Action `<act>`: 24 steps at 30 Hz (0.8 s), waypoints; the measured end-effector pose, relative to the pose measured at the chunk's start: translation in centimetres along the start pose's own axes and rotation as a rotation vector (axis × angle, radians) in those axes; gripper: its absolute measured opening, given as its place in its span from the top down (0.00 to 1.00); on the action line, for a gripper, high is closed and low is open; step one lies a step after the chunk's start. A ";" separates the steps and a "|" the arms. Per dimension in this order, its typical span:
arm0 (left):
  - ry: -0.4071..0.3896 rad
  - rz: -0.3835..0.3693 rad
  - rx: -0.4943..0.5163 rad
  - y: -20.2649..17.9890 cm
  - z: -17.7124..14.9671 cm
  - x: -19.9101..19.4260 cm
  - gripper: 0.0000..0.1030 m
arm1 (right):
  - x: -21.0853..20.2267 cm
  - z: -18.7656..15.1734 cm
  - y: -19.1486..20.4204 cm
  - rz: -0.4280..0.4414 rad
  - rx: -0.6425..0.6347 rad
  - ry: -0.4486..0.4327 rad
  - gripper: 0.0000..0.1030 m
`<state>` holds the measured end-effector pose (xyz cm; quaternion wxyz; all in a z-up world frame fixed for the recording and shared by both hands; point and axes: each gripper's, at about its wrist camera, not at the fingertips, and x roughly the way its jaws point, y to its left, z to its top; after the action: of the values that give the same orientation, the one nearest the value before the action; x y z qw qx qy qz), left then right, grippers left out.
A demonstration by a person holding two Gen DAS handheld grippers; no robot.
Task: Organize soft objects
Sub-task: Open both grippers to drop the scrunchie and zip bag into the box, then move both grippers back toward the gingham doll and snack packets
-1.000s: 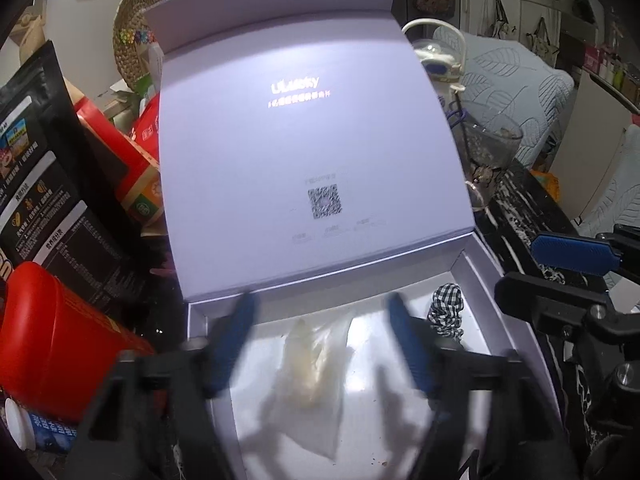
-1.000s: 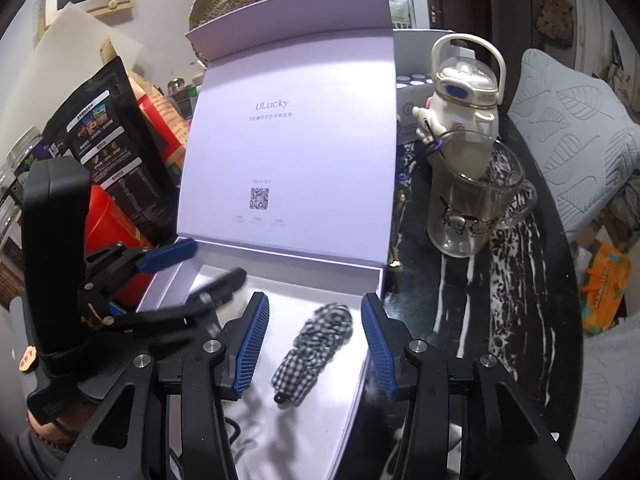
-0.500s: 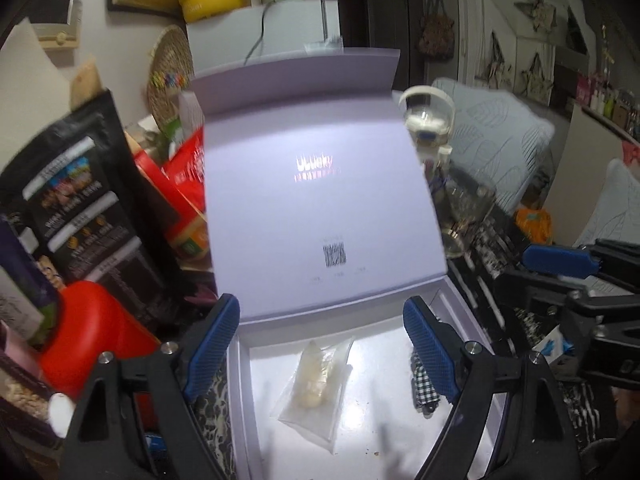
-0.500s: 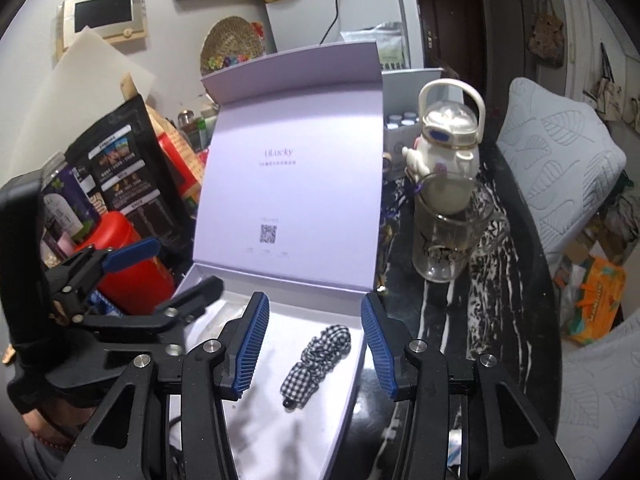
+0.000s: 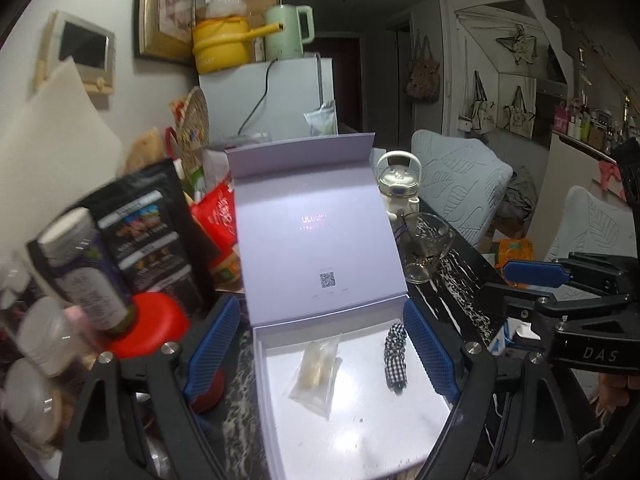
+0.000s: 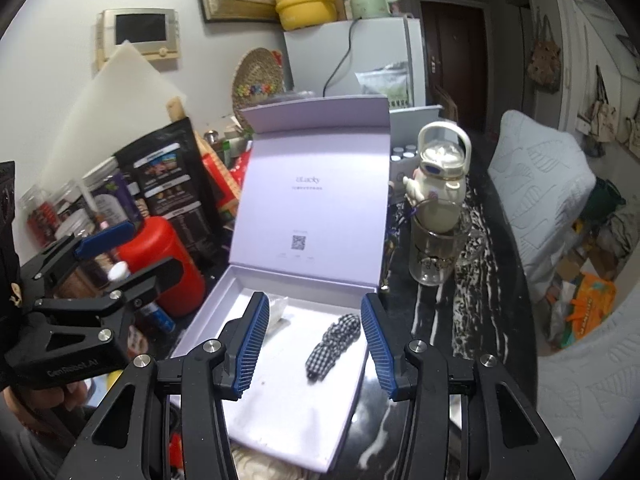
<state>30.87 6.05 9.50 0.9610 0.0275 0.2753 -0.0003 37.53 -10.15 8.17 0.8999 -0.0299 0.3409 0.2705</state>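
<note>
An open lilac gift box (image 5: 404,420) (image 6: 208,304) stands on the dark marble table with its lid upright. Inside lie a clear plastic pouch with a pale soft item (image 5: 316,372) (image 6: 278,308) and a black-and-white checked scrunchie (image 5: 395,352) (image 6: 330,340). My left gripper (image 5: 320,356) is open and empty, held above the box's front. My right gripper (image 6: 312,350) is open and empty, above the scrunchie. Each gripper also shows at the side of the other's view, the right one (image 5: 532,280) and the left one (image 6: 116,248).
Left of the box stand a red canister (image 6: 164,268), black snack bags (image 5: 148,240), jars and bottles (image 5: 84,276). Right of it are a glass mug (image 6: 438,254) and a white kettle-shaped bottle (image 6: 440,184). Chairs with grey cushions (image 6: 536,184) are beyond the table edge.
Both grippers have pulled back and up from the box, so more of the room shows. The left gripper's fingers have spread wider. The pouch and scrunchie stay in the box.
</note>
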 end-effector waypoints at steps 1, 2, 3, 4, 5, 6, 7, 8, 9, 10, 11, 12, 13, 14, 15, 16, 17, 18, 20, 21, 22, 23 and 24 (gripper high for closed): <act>-0.009 -0.003 0.004 -0.1 -0.1 -0.9 0.18 | -0.7 -0.2 0.3 -0.001 -0.004 -0.006 0.54; -0.017 -0.006 0.005 -0.1 -0.2 -1.8 0.18 | -1.5 -0.4 0.7 -0.001 -0.008 -0.014 0.54; -0.023 -0.009 0.004 -0.1 -0.4 -2.5 0.18 | -2.1 -0.5 1.0 -0.001 -0.010 -0.019 0.54; -0.028 -0.012 0.003 -0.1 -0.5 -3.4 0.18 | -3.1 -0.8 1.5 0.000 -0.013 -0.030 0.54; -0.033 -0.019 0.000 -0.2 -0.7 -4.3 0.18 | -3.8 -1.0 1.9 0.000 -0.015 -0.037 0.54; -0.037 -0.026 -0.001 -0.2 -0.9 -5.0 0.18 | -4.3 -1.1 2.1 0.000 -0.017 -0.042 0.54; -0.041 -0.033 -0.001 -0.3 -1.1 -5.8 0.18 | -5.1 -1.4 2.6 0.002 -0.021 -0.050 0.54; -0.046 -0.036 -0.001 -0.3 -1.3 -6.5 0.18 | -5.9 -1.8 3.1 0.003 -0.026 -0.059 0.54; -0.052 -0.036 0.000 -0.4 -1.6 -7.4 0.18 | -6.4 -2.1 3.4 0.004 -0.029 -0.065 0.54; -0.056 -0.035 0.002 -0.5 -1.9 -8.2 0.18 | -7.2 -2.5 3.9 0.005 -0.032 -0.073 0.54; -0.057 -0.033 0.005 -0.6 -2.2 -8.8 0.18 | -8.0 -3.0 4.4 0.006 -0.036 -0.080 0.54; -0.057 -0.026 0.008 -0.8 -2.5 -9.6 0.18 | -8.5 -3.3 4.6 0.007 -0.039 -0.084 0.54; -0.062 -0.023 0.010 -0.9 -2.8 -10.3 0.18 | -9.4 -3.9 5.1 0.005 -0.042 -0.091 0.54; -0.071 -0.027 0.015 -1.0 -3.2 -11.1 0.18 | -10.1 -4.4 5.4 0.003 -0.044 -0.097 0.54; -0.076 -0.032 0.019 -1.2 -3.6 -11.7 0.18 | -10.6 -4.9 5.7 0.001 -0.047 -0.102 0.54; -0.079 -0.038 0.024 -1.4 -4.0 -12.5 0.18 | -11.1 -5.3 6.0 -0.001 -0.050 -0.106 0.54; -0.080 -0.043 0.026 -1.5 -4.4 -13.1 0.18 | -11.7 -5.9 6.4 -0.004 -0.052 -0.111 0.54; -0.082 -0.046 0.029 -1.7 -4.8 -13.7 0.18 | -12.3 -6.4 6.7 -0.006 -0.055 -0.114 0.54; -0.080 -0.055 0.030 -1.9 -5.7 -14.9 0.18 | -13.2 -7.3 7.2 -0.006 -0.057 -0.121 0.54; -0.080 -0.061 0.031 -2.0 -6.1 -15.3 0.18 | -13.7 -7.8 7.5 -0.005 -0.059 -0.126 0.52; -0.080 -0.070 0.032 -2.1 -6.5 -15.8 0.18 | -14.3 -8.4 7.8 -0.004 -0.063 -0.131 0.52; -0.078 -0.080 0.037 -2.2 -7.0 -16.3 0.18 | -14.7 -9.0 8.1 -0.003 -0.065 -0.136 0.51; -0.077 -0.086 0.041 -2.3 -7.4 -16.6 0.18 | -15.1 -9.5 8.3 -0.001 -0.067 -0.140 0.51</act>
<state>12.80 3.88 11.91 0.9692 0.0354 0.2390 -0.0481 18.20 -12.37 11.49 0.9201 -0.0413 0.2680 0.2825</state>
